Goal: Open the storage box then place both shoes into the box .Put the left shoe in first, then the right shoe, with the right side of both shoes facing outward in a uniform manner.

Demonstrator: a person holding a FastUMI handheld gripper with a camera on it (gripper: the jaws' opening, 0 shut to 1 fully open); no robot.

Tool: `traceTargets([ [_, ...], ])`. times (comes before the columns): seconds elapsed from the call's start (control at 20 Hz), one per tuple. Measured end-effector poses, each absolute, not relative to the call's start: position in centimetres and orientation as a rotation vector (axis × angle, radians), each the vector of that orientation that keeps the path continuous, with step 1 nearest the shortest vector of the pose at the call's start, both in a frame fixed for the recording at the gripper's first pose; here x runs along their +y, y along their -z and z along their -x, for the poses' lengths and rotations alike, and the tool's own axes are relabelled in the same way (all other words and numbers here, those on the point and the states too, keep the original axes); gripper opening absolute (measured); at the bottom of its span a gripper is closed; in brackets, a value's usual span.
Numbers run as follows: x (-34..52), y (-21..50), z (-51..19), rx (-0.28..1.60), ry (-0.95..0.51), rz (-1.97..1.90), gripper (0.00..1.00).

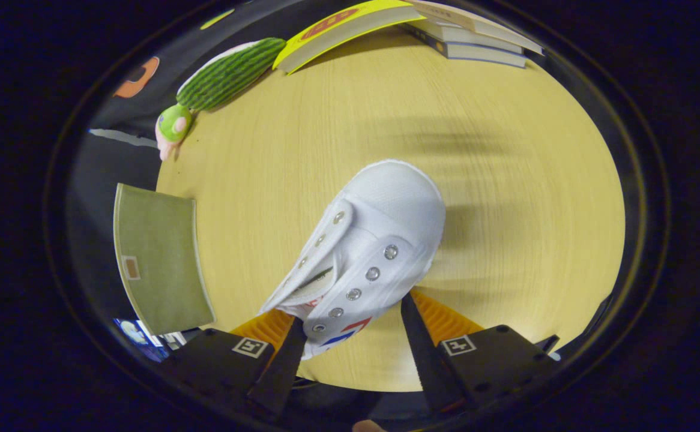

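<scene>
The gripper (pixel 350 309) has two black blocky mounts (pixel 500 360), lower left and lower right, each with small dark screws and a white square marker (pixel 459 345) with a black pattern, ahead of which two tapering, saw-edged fingers (pixel 422 348) with ribbed pads (pixel 440 315) stand apart.

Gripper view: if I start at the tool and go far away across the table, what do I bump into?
The tool, open, its fingers either side of the shoe's heel → white shoe → bare wooden table → stack of books at the far edge.
</scene>
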State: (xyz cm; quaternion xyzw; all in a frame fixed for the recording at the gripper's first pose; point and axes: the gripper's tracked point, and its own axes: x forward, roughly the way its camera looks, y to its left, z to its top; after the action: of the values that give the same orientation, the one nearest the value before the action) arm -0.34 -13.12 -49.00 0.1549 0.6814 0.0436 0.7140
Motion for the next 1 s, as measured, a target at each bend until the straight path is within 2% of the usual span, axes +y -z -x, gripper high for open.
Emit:
traceTargets([
  [0.1, -12.7, 49.1, 1.2, 1.530, -0.084, -0.369, 0.74],
  [0.15, -12.2, 49.6, 1.8, 1.545, -0.082, -0.380, 0.58],
  [0.25, -12.3, 49.6, 1.9, 1.535, -0.068, -0.361, 0.38],
  [0.45, -12.6, 48.8, 1.5, 1.492, -0.052, -0.310, 0.15],
  [0.55, -12.5, 47.5, 1.3, 1.472, -0.065, -0.285, 0.10],
  [0.75, -10.3, 42.3, 1.5, 1.476, -0.136, -0.257, 0.10],
  [1.0, -3.6, 33.3, 1.2, 1.476, -0.311, -0.061, 0.10],
])
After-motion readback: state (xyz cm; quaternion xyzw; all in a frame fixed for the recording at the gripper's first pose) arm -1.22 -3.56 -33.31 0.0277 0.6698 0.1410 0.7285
